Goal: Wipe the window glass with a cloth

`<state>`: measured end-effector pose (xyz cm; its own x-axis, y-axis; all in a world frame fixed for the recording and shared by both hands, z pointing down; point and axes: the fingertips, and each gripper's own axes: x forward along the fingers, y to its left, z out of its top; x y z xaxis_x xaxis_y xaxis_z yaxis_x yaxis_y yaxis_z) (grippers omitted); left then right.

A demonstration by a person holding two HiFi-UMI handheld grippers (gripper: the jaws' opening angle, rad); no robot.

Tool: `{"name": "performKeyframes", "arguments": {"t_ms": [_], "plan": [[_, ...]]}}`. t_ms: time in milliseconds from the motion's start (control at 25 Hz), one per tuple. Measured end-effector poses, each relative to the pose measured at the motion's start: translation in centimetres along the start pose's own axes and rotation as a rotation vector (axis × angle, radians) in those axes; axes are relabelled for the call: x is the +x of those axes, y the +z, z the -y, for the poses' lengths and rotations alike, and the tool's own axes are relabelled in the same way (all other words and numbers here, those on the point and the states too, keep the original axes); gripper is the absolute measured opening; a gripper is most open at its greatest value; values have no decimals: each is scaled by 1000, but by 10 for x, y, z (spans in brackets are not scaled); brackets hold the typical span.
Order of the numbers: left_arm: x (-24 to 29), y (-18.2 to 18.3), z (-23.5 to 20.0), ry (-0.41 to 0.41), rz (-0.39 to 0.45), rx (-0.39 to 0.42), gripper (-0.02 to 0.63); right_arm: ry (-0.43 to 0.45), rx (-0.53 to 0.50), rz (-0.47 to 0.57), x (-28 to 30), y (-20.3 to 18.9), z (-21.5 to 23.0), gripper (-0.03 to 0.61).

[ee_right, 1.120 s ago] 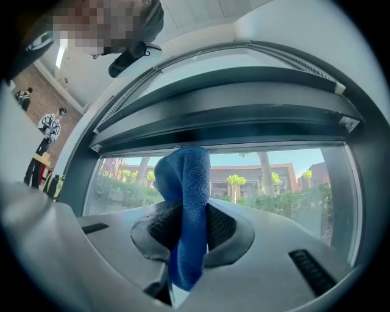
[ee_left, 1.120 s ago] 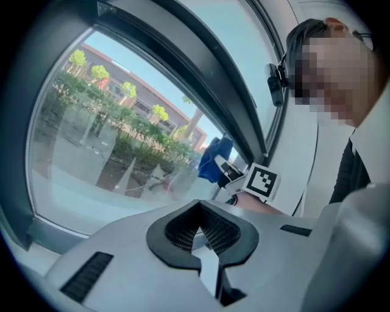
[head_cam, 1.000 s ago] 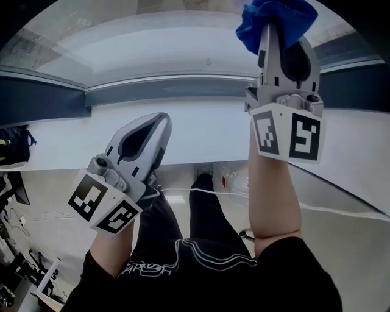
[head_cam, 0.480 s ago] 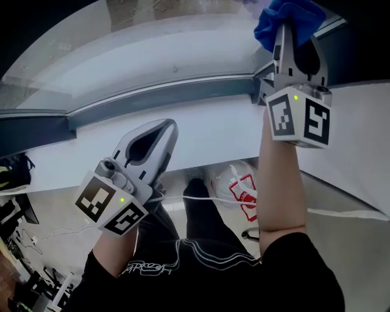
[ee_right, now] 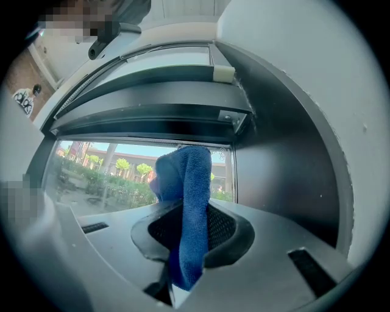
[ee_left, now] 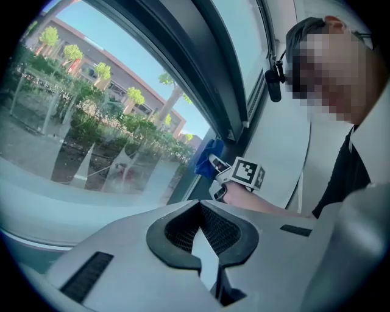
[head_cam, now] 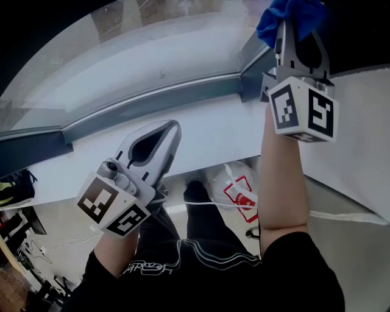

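The blue cloth (head_cam: pixel 285 17) is bunched at the top right, against the window's right-hand corner, and my right gripper (head_cam: pixel 286 27) is shut on it with the arm raised. In the right gripper view the cloth (ee_right: pixel 187 177) hangs folded between the jaws in front of the window glass (ee_right: pixel 116 173) and its dark frame. My left gripper (head_cam: pixel 171 126) is shut with nothing in it, held low over the white sill, well apart from the glass (head_cam: pixel 152 49). The left gripper view looks along the pane (ee_left: pixel 91 122) to the cloth (ee_left: pixel 206 159) and the right gripper's marker cube (ee_left: pixel 248 173).
A white sill (head_cam: pixel 207 131) runs below a dark grey frame rail (head_cam: pixel 152 97), which meets a dark side post (head_cam: pixel 250 58) at the right. On the floor lie a white bag with red print (head_cam: pixel 239 190), a white cable (head_cam: pixel 207 204) and clutter at the left (head_cam: pixel 15 177).
The right gripper with the cloth has moved rightwards along the glass into the window's right corner. The left gripper has stayed almost where it was.
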<state>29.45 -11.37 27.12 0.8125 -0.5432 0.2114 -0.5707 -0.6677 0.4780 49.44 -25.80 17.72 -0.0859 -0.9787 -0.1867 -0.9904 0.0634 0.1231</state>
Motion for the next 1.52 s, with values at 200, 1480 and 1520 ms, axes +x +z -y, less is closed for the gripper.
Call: {"name": "performKeyframes", "arguments": {"t_ms": [200, 1480, 1520], "plan": [[-3, 3, -6, -7, 11, -3, 6, 19, -7, 1, -3, 0, -13, 63], [-461, -14, -243, 440, 175, -120, 6, 716, 201, -24, -78, 21, -662, 63], [-474, -15, -249, 450, 180, -124, 6, 723, 202, -25, -79, 22, -677, 63]]}}
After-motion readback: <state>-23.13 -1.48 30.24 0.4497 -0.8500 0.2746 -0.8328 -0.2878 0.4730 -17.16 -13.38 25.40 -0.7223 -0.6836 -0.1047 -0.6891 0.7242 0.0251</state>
